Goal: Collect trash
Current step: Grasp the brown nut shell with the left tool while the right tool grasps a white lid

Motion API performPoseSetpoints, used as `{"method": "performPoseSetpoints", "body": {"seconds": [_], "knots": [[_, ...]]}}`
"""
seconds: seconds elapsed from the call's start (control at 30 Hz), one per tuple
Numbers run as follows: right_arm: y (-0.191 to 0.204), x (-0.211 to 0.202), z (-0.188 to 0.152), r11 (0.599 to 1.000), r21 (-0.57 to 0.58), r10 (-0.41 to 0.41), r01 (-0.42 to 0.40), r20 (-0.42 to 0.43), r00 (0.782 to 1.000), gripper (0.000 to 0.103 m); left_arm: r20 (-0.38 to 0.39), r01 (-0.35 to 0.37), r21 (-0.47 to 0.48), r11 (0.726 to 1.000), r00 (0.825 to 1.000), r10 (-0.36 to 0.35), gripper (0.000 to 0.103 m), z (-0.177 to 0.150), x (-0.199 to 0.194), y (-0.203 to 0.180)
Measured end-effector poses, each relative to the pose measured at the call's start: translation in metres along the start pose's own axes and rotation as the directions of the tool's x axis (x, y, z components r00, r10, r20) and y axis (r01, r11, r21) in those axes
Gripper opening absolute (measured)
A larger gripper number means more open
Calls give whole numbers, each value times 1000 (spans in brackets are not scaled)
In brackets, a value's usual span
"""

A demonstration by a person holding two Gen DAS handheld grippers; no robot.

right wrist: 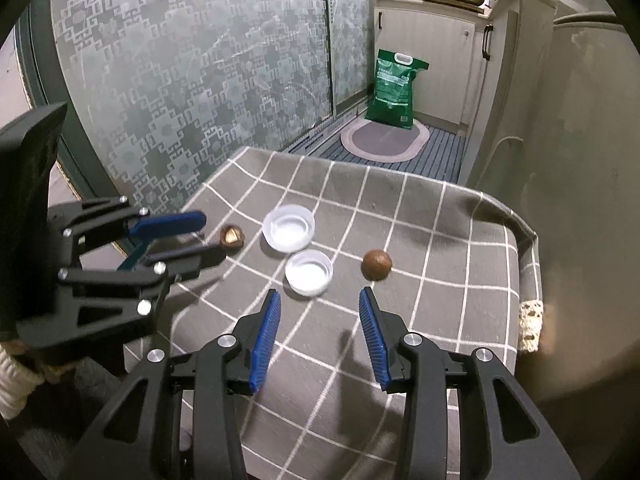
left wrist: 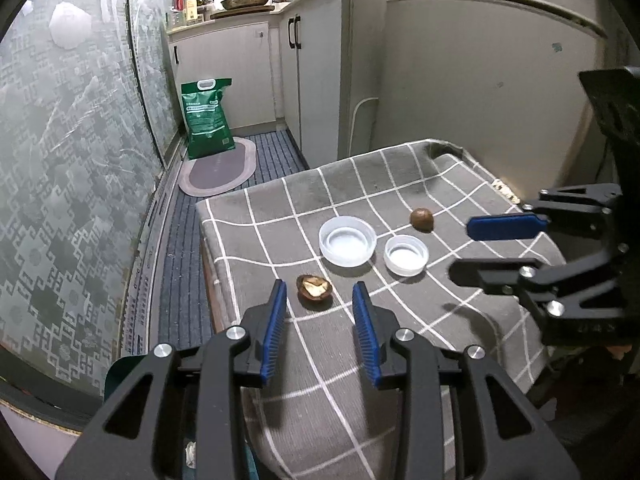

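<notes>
A cracked brown nut shell (left wrist: 314, 292) lies on the grey checked cloth (left wrist: 400, 360) near its left edge. My left gripper (left wrist: 320, 286) is open, and the shell sits just ahead of its blue pads without being pressed. Beyond it stand a large clear plastic lid (left wrist: 347, 241) and a smaller lid (left wrist: 406, 255), both upturned. A whole brown nut (left wrist: 421, 220) rests further back. My right gripper (right wrist: 319, 293) hovers open just short of the small lid (right wrist: 309, 272), with the whole nut (right wrist: 376, 265) to its right. It holds nothing.
A frosted patterned glass door (left wrist: 80, 160) runs along the left. A pale fridge wall (left wrist: 480, 100) rises behind the table. On the striped floor stand a green sack (left wrist: 207, 120) and an oval mat (left wrist: 218, 170), with cabinets (left wrist: 316, 80) beyond.
</notes>
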State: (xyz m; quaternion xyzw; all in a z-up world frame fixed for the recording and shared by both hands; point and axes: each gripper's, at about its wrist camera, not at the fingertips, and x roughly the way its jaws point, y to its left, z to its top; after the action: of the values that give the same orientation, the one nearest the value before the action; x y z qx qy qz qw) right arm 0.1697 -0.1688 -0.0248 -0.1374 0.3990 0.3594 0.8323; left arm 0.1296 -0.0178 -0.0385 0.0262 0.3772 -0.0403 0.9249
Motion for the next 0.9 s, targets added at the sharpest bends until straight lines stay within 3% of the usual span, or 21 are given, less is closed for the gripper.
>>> {"method": "performPoseSetpoints", "body": {"seconds": [0.27, 0.37, 0.5, 0.9], "knots": [[-7, 6, -10, 1000, -12, -11, 11, -40, 999, 41, -24, -26, -1, 1000, 999, 26, 35, 1, 18, 1], [-6, 9, -11, 1000, -24, -15, 14, -47, 999, 41, -24, -35, 11, 999, 999, 35, 23, 1, 19, -1], [-1, 12, -7, 999, -36, -16, 14, -48, 999, 41, -19, -29, 4, 1000, 999, 29, 22, 1, 17, 1], [5, 25, 2, 998, -56, -18, 15, -53, 998, 41, 19, 62, -66, 996, 998, -60, 22, 0, -7, 11]]}}
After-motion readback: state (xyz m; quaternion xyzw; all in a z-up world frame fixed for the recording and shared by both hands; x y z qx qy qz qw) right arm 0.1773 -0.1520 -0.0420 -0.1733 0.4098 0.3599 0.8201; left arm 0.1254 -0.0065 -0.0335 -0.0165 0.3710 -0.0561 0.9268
